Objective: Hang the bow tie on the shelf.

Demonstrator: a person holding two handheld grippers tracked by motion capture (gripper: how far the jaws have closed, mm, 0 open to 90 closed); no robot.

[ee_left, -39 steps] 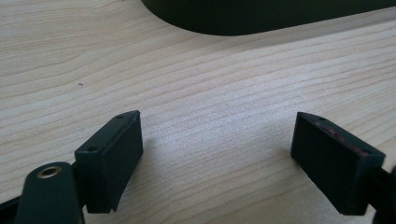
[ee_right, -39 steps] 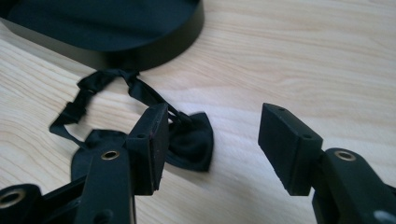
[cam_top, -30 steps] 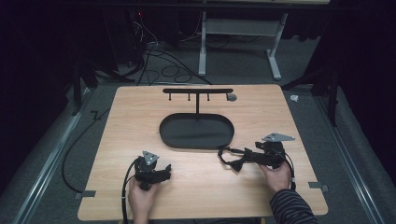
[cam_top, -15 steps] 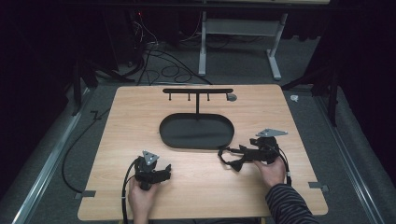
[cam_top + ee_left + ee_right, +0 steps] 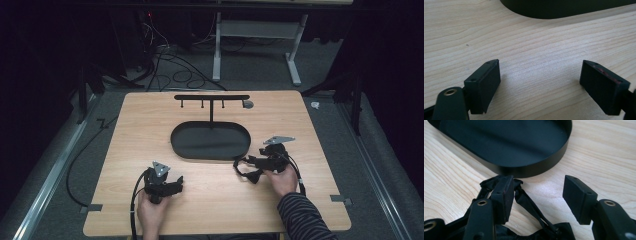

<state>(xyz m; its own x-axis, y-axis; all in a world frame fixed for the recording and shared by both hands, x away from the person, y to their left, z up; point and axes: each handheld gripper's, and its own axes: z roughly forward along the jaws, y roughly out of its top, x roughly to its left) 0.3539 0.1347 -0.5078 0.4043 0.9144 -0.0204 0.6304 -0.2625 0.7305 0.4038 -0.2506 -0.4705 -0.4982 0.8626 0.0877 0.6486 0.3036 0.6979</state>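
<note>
My right gripper [image 5: 250,169] lies low over the table just right of the black oval tray [image 5: 210,157] and points left. It is open [image 5: 537,185]. A black strap-like thing [image 5: 529,205] lies on the wood under and between its jaws, and the pads do not press on it. The jaws have just closed a little. In the high view the strap [image 5: 236,168] loops out toward the tray's right end. My left gripper [image 5: 177,184] rests near the front left, open [image 5: 540,67], with bare wood between its jaws.
A black T-shaped rack [image 5: 211,97] with small pegs rises from the tray's far side. The tray wall [image 5: 564,12] stands beyond the left jaws. A small grey round thing [image 5: 248,104] sits by the rack's right end. Cables trail from both grippers.
My right gripper has slid left along the table toward the tray's right end, coming over the strap. The left gripper has stayed put.
</note>
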